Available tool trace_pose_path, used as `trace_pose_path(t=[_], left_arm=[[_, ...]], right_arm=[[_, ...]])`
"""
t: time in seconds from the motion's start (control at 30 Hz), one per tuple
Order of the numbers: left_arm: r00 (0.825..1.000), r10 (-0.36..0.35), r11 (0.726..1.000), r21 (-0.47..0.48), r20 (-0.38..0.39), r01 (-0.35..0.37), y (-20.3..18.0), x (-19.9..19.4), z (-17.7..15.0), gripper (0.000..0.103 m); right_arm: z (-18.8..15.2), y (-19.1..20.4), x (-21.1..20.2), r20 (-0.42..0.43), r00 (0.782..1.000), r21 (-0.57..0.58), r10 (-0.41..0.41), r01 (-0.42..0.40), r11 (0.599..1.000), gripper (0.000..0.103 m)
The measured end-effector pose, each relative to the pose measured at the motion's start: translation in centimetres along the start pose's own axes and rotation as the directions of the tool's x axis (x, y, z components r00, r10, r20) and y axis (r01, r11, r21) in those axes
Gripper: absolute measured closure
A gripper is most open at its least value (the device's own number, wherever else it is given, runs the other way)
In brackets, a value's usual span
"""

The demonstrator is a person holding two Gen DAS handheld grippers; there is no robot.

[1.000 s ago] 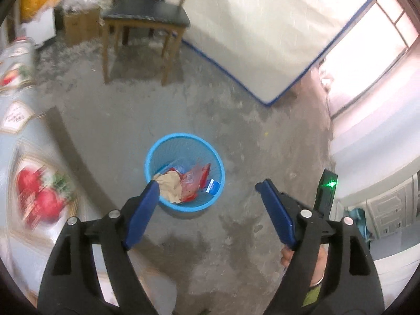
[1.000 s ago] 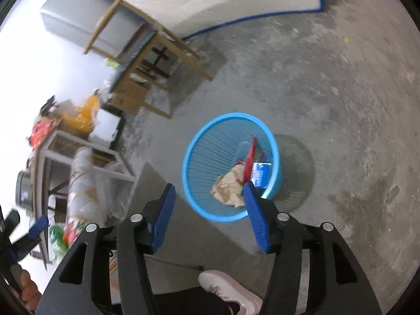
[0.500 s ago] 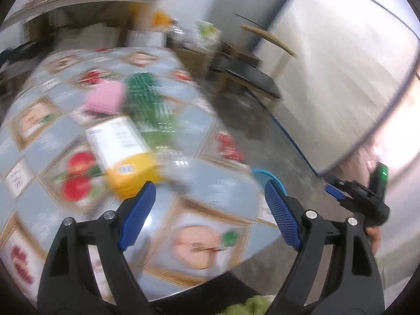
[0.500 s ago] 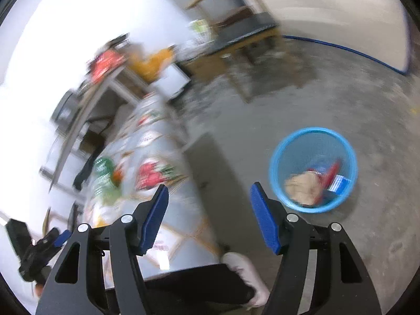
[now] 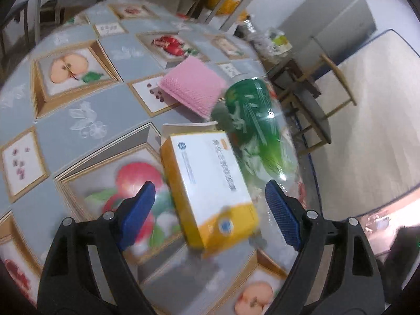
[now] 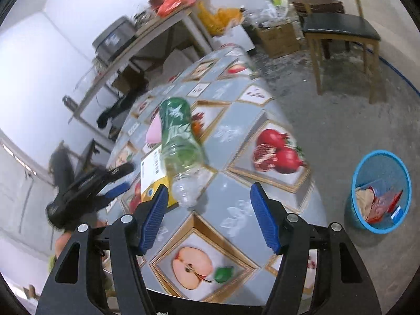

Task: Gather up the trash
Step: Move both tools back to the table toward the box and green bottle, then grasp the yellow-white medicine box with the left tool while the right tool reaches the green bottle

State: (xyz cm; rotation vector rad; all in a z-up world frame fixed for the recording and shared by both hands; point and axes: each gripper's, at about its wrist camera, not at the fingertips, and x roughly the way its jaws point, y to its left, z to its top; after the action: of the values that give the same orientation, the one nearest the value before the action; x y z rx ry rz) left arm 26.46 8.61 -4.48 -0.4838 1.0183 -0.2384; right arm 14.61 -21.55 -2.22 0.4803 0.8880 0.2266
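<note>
On the counter (image 5: 86,120) a carton (image 5: 210,189) lies beside a plastic bottle (image 5: 256,128), a tray (image 5: 193,89) behind them. A wastebasket (image 6: 380,191) stands on the floor (image 6: 341,120) right of the counter, trash inside.

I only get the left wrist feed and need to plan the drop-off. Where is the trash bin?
Observer: A round blue mesh bin stands on the concrete floor, past the table's edge.
Operator: Empty?
Observer: No, crumpled brown paper and red wrappers lie inside.
Operator: The right gripper?
Observer: The right gripper is open and empty over the table. The clear green-labelled plastic bottle lies just ahead.
</note>
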Motion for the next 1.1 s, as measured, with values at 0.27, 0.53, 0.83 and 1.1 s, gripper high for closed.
trace_pose_path(t=[0.27,0.53,0.83,1.1], left_arm=[[0.998,0.058,0.996,-0.063,-0.012,-0.059,1.0,4.8,2.8,0.02],[0.996,0.086,0.996,-0.01,-0.024,-0.086,0.3,5.7,3.3,0.02],[0.989,0.147,0.985,0.1,-0.032,-0.143,0.0,4.6,1.8,0.02],[0.986,0.168,0.975,0.15,-0.02,-0.164,1.5,2.4,0.5,0.02]], right_arm=[[0.9,0.6,2.1,-0.054,0.998,-0.003,-0.03,0.03,1.0,0.04],[2.3,0.2,3.5,-0.061,0.998,0.028,-0.025,0.027,0.999,0.04],[3.0,1.0,4.5,-0.079,0.997,0.004,-0.014,0.014,1.0,0.04],[6.9,5.3,7.4,-0.084,0.996,-0.152,0.01,-0.022,0.988,0.031]])
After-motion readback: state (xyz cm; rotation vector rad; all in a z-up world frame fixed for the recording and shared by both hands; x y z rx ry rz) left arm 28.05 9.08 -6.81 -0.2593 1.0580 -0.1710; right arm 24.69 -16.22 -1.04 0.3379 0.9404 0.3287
